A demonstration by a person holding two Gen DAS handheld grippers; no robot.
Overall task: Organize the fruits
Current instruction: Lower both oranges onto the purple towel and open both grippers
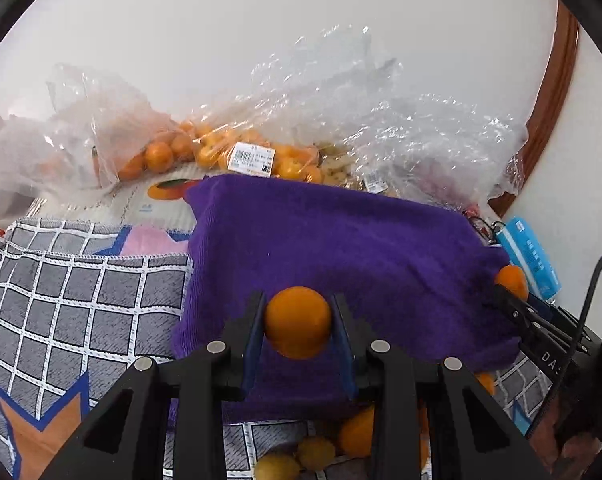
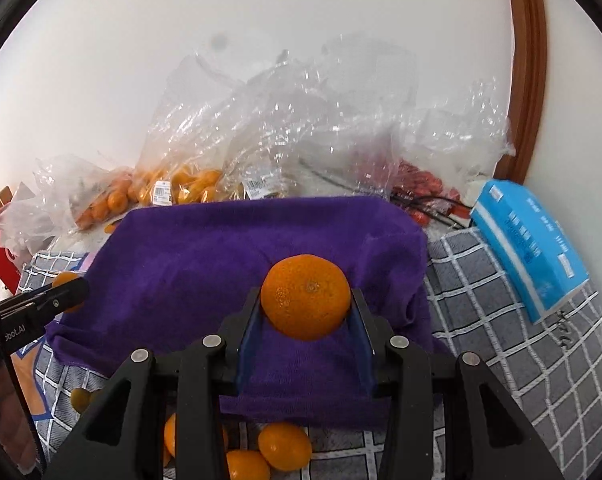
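"DAS" on right tool (image 1: 513,286); "Gen…obot.AI" on left tool (image 2: 67,290)

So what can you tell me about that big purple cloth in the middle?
The purple cloth is a deep violet, fuzzy towel-like fabric with no pattern. It is draped over something boxy that stays hidden, so its top looks flat, its edges fold down and a few wrinkles gather at one corner. It sits on a grey checked mat, with clear plastic bags of fruit behind it and loose oranges by its near edge. Two tongs, each holding an orange, hang in front of it; contact cannot be told.
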